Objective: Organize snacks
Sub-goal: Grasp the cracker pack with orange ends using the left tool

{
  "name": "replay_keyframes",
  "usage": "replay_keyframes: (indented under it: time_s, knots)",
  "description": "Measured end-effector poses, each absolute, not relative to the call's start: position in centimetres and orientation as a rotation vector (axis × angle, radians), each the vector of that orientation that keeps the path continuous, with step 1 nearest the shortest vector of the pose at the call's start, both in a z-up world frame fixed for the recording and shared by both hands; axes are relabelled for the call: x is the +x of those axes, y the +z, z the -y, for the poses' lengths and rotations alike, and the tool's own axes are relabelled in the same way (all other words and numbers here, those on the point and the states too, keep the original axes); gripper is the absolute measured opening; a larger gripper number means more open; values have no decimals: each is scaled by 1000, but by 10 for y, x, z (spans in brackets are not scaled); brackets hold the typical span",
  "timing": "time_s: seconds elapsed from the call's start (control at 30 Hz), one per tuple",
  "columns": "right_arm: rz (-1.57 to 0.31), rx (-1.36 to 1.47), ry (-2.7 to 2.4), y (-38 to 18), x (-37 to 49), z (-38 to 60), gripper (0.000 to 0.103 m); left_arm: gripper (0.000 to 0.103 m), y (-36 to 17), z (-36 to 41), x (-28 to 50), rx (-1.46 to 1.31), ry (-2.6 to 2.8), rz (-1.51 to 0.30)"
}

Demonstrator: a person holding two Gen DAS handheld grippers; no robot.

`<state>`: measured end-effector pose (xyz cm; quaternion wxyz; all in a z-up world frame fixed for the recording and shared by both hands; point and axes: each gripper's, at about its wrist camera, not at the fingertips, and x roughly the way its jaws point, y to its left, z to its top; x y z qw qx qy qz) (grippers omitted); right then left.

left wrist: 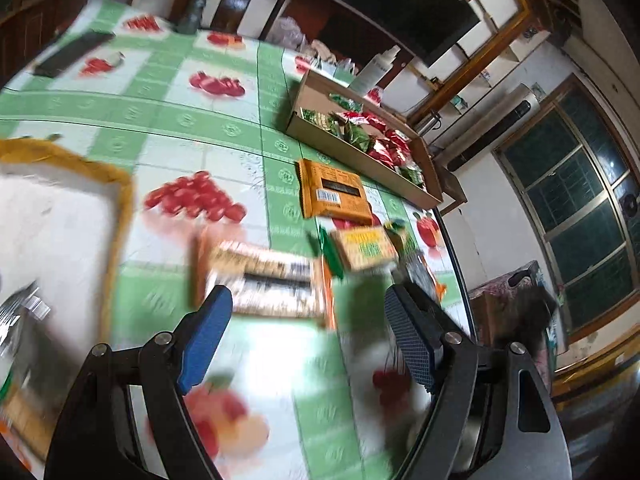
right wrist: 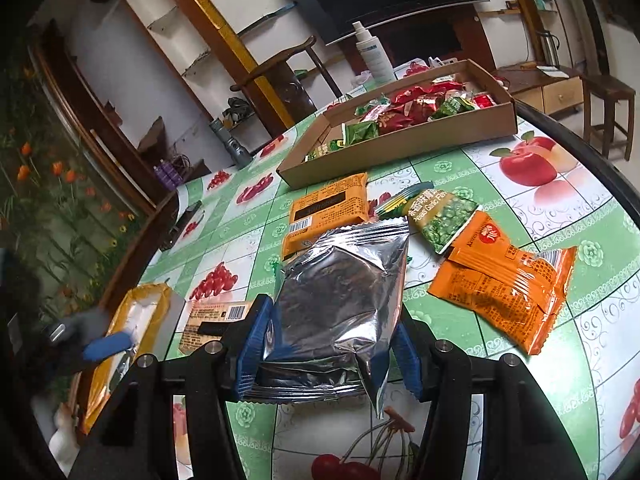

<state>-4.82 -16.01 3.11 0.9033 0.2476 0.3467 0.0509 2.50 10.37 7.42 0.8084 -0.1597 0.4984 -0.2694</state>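
My right gripper (right wrist: 332,354) is shut on a silver foil packet (right wrist: 340,292), which it holds above the fruit-patterned tablecloth. Beyond it lie an orange packet (right wrist: 328,210), a green pea packet (right wrist: 440,216) and two more orange packets (right wrist: 508,284). A cardboard tray (right wrist: 400,152) behind them holds several red and green snack packs. My left gripper (left wrist: 306,300) is open with nothing between its blue pads, over a blurred orange packet (left wrist: 260,280). An orange packet (left wrist: 332,190), the pea packet (left wrist: 366,246) and the tray (left wrist: 360,160) are ahead of it.
A yellow-rimmed box (right wrist: 136,316) with a white inside sits at the table's left, also seen as the yellow-rimmed box (left wrist: 100,172). A spray bottle (right wrist: 372,56) and a flashlight (right wrist: 236,144) stand at the far side. A dark remote (left wrist: 72,54) lies far left. The table's rounded edge (right wrist: 600,168) runs along the right.
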Motion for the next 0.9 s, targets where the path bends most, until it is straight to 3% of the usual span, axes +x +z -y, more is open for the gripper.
replay_keyframes:
  time_s: [0.4,0.7,0.9]
  knots:
    - [-720,582,119,26,-48,173,59,78,38,-72,94,-176,-539,-1147]
    - [-730,572,104,25,-47,172,59,78,25,-59,36,-70,-665,-1249]
    - [-739,556,99,24,-46,169,59,78,26,-43,-6,93,-582,-1167]
